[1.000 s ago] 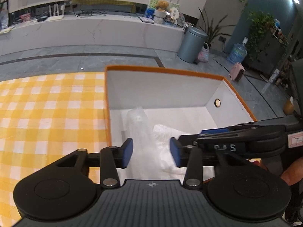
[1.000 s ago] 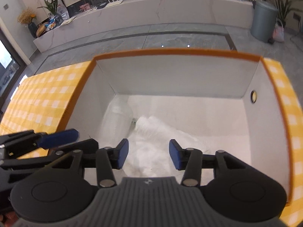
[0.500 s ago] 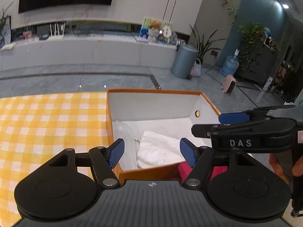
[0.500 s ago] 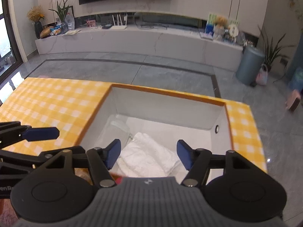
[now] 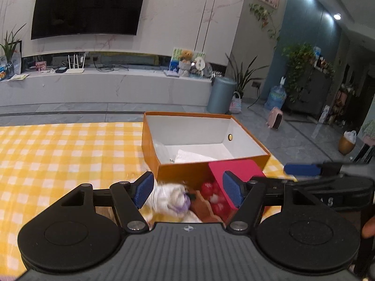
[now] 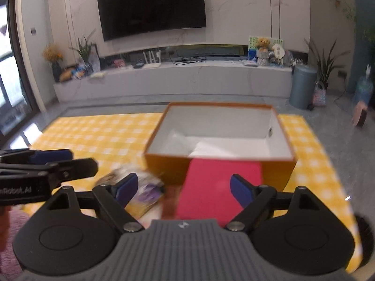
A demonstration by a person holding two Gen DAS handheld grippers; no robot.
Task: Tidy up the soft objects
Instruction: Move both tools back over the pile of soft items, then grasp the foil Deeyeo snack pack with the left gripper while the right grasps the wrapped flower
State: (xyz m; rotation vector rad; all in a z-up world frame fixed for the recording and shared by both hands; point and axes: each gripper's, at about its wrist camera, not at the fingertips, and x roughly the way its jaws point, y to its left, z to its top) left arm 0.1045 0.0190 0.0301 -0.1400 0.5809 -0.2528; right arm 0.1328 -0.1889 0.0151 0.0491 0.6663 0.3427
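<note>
An orange box (image 5: 211, 169) with a white inside stands on the yellow checked tablecloth (image 5: 58, 154); white soft items (image 5: 194, 157) lie in it. It also shows in the right wrist view (image 6: 164, 168). In front of it lie a red-pink item (image 5: 236, 167), a white and purple soft bundle (image 5: 173, 197) and red and white pieces (image 5: 211, 190). My left gripper (image 5: 187, 189) is open and empty, above these. My right gripper (image 6: 180, 190) is open and empty above the red-pink item (image 6: 218, 185), with a blurred packet (image 6: 147, 192) beside its left finger.
The tablecloth's right edge (image 6: 328, 164) runs close to the box. Each gripper shows at the side of the other's view: the right one (image 5: 328, 182), the left one (image 6: 35, 173). Beyond the table are grey floor and a white TV bench (image 5: 105, 86).
Both grippers have pulled back and up out of the box and opened wider. The items in front of the box have come into view.
</note>
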